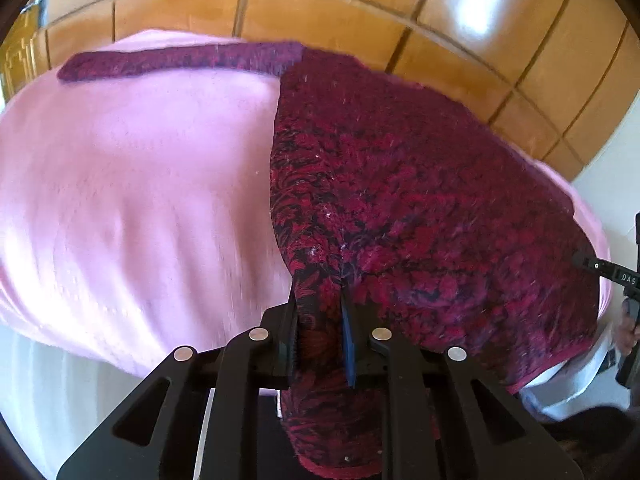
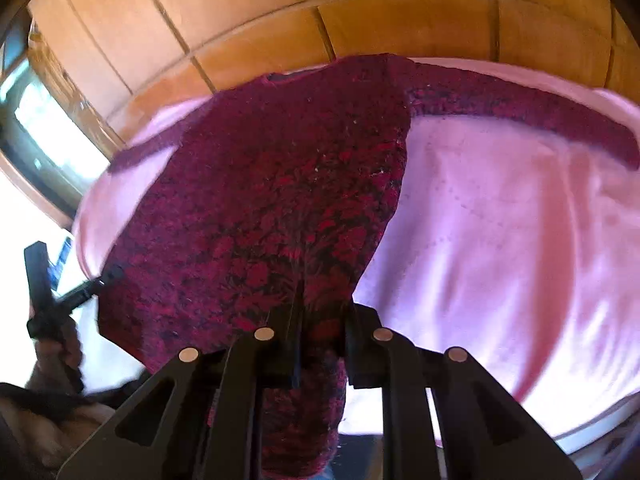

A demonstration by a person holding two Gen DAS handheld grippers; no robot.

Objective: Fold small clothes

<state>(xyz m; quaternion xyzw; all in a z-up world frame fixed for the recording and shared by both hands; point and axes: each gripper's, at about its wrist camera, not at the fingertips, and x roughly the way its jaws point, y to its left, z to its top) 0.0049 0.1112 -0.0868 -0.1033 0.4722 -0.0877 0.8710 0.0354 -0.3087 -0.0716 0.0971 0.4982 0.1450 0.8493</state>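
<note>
A dark red sweater (image 1: 420, 184) lies flat on a pink sheet (image 1: 132, 184), stretching away from both grippers, left gripper (image 1: 320, 344) and right gripper (image 2: 320, 344) each pinching its near hem.

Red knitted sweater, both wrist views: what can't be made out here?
- Sweater hem: in both views the gripper bodies cover the pinched edge.
- Right sleeve: left wrist view cuts it off at the right edge.
- Left sleeve cuff: blurred at the right wrist view's rim.
- Pink blanket surface: motion-blurred.
</note>
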